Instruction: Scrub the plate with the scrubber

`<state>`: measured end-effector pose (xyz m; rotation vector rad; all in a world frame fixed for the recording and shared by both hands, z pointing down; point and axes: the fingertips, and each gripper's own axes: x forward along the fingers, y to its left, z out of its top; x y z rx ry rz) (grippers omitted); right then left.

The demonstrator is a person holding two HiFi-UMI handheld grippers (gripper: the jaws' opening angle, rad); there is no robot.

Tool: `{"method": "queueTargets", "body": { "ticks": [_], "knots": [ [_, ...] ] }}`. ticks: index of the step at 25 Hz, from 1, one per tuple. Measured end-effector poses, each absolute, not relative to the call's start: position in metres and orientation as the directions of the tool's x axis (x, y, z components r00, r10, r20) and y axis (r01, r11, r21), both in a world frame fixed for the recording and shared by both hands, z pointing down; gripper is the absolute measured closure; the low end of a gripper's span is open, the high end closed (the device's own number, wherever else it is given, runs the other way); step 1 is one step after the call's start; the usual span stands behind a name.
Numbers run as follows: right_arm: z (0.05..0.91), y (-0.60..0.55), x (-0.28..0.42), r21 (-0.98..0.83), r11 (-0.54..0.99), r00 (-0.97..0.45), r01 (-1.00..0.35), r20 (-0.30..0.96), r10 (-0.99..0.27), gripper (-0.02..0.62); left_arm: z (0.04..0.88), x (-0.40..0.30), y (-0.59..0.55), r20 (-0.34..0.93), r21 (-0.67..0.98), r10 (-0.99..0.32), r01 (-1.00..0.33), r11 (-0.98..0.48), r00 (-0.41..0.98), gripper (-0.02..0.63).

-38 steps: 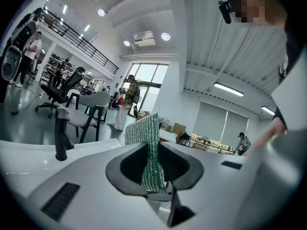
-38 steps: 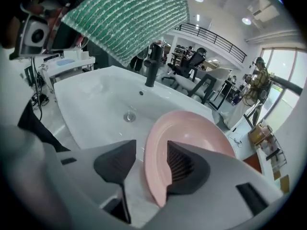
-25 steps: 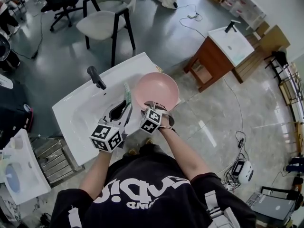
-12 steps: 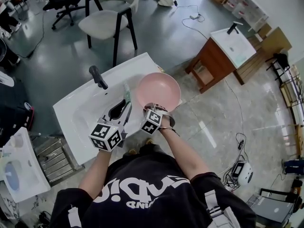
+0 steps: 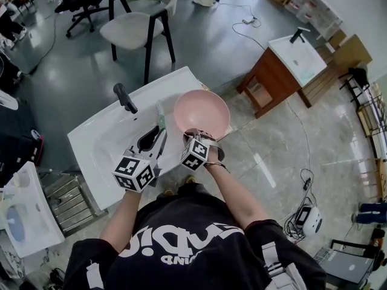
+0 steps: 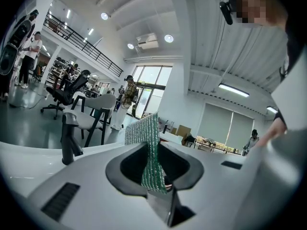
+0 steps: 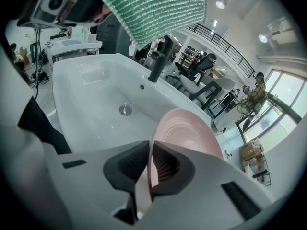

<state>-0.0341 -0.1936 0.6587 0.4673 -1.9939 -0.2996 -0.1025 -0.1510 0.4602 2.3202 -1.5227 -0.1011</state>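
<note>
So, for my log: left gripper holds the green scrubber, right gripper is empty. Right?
No: the right gripper has just closed on the rim of the pink plate, per the right gripper view. The left gripper holds the green scrubber.

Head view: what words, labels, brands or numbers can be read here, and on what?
None reads reliably.
Black shirt: large white lettering with a smaller line under it, upside down and warped, unreadable.
Marker cubes: black-and-white square patterns only, no letters.
</note>
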Motion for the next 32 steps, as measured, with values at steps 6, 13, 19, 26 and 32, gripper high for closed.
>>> {"method": "queueTargets", "body": {
  "ticks": [6,13,19,26,32],
  "knots": [
    [0.620,-0.192,-0.037,0.356,0.898,-0.499,-0.258,0.747,-0.440,0.558,0.456,-0.108,-0.153,0.130,0.328,-0.903,-0.877,-0.351,0.410,0.517],
    [0.576,-0.177,-0.045,0.224,0.923,-0.621,-0.314,0.687,-0.377,0.557,0.449,-0.102,-0.155,0.128,0.291,-0.888,-0.873,-0.392,0.442,0.517],
    [0.529,-0.171,-0.048,-0.014,0.920,-0.767,-0.392,0.556,-0.319,0.557,0.445,-0.088,-0.150,0.145,0.230,-0.850,-0.853,-0.469,0.506,0.517],
    [0.484,-0.173,-0.042,-0.276,0.881,-0.880,-0.385,0.397,-0.260,0.557,0.436,-0.062,-0.149,0.179,0.128,-0.776,-0.796,-0.591,0.605,0.517],
    [0.458,-0.170,-0.036,-0.380,0.861,-0.927,-0.338,0.292,-0.235,0.557,0.421,-0.060,-0.158,0.197,0.092,-0.749,-0.772,-0.628,0.633,0.517]
  ]
}}
